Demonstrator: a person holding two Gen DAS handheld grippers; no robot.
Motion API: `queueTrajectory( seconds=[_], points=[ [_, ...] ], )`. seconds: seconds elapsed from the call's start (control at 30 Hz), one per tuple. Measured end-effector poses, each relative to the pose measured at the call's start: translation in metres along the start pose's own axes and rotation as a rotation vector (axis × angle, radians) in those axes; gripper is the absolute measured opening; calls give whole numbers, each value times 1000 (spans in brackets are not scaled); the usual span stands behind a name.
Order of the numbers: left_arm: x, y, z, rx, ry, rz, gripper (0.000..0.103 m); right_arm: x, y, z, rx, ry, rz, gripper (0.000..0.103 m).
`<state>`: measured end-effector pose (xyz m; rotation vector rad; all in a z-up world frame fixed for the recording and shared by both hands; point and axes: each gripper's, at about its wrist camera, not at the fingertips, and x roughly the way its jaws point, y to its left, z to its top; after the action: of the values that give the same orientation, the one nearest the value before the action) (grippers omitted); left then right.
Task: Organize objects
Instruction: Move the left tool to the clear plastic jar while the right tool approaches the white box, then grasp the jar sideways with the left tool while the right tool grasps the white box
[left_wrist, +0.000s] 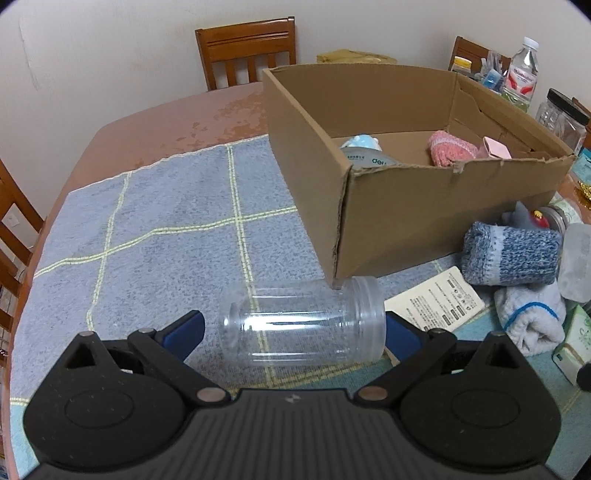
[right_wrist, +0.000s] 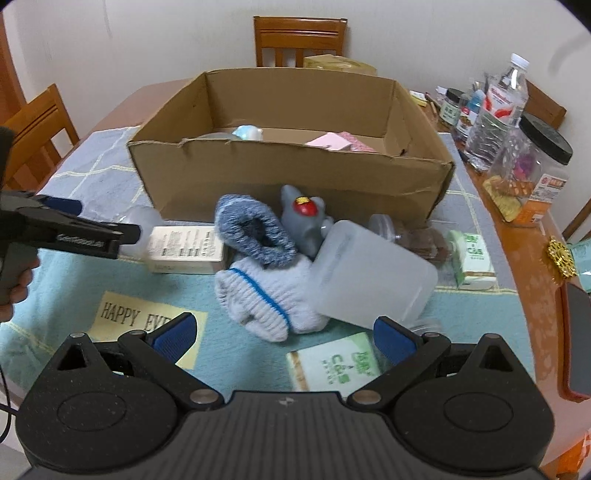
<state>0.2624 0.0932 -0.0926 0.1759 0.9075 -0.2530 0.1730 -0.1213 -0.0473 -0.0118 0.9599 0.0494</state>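
Two grippers spread, clear jar lined up for left grab

Left gripper is released, blue pads wide apart with the clear jar lying on its side between them, just in front of the cardboard box corner, on the blue checked towel. Jar seems to touch neither pad, but contact on the right pad is hard to tell. Right gripper is also released, holding nothing, hovering over the clutter in front of the box.

Risks, as a guess: the jar is round, slick and on its side, so it could roll away or squirt out if the pads close off-centre. Its threaded mouth sits near the box corner and the printed card, so a nudge could jam it against either. On the right, the frosted container is tipped on the white sock roll and could slide if bumped.

Counts outside the box: 1 clear jar, 1 frosted container, 2 sock rolls (white one, blue knit one), 1 grey shark toy, 2 green-white cartons, 1 box. Inside the box: at least 3 items, partly hidden. Chairs: 3 seen in the right view.
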Motion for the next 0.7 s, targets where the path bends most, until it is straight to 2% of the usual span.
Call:
queueTrajectory(
  seconds=[0.3,0.7],
  points=[
    [11,11,1,2,-2,-17,101,9,27,4,-55,-1,39,103],
    [12,48,0,-7,-6,8,101,33,74,22,-148,-6,116,103]
  ],
)
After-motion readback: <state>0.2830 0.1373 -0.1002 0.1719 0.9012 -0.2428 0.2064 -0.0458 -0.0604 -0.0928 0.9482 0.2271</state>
